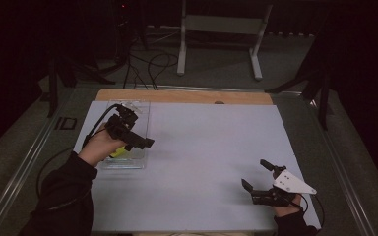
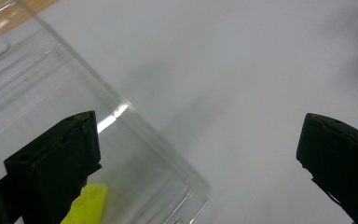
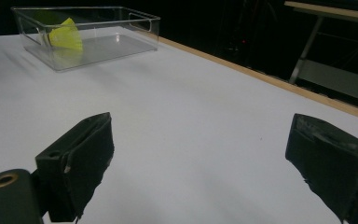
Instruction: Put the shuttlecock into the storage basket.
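Looking down from the high view, we've got the left hand-held gripper (image 1: 137,138) hanging over a clear plastic bin (image 1: 140,110) at the far left of the white counter (image 1: 211,147). Its jaws are spread wide with nothing between them, and in the left gripper view one jaw sits above the bin's rim (image 2: 168,154). A yellow thing (image 3: 66,35) lies inside the bin at its near end; we honestly can't tell what it is. The right hand-held gripper (image 1: 257,175) is well apart, at the counter's near right corner, jaws also wide open and empty, pointing across bare counter toward the bin (image 3: 88,32).
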`<state>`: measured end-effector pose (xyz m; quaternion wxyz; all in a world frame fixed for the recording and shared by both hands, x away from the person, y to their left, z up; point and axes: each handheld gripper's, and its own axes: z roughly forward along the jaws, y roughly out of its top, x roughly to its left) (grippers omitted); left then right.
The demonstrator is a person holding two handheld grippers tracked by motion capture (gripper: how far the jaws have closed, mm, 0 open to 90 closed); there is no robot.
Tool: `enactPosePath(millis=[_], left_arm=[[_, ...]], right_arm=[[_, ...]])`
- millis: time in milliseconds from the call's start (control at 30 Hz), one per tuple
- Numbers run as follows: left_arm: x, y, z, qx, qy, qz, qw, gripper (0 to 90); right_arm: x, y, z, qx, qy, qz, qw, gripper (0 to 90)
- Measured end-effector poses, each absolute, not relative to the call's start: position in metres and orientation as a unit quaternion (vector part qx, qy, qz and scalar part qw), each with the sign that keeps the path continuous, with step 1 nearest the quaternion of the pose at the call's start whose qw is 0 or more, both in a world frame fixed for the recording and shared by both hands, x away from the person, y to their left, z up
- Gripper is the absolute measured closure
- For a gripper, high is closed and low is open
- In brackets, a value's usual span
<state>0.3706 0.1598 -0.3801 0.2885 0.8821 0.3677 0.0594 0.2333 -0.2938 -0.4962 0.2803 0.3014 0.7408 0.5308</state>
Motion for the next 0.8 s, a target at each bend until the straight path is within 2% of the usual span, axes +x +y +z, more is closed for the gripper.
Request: enactPosePath(millis=[800], left_arm=[[0.358, 0.108, -0.388, 0.902, 0.272, 0.015, 0.336, 0.1]], right_arm=[[0.233, -0.293, -0.496, 0.302, 0.741, 0.533, 0.276, 7.5]])
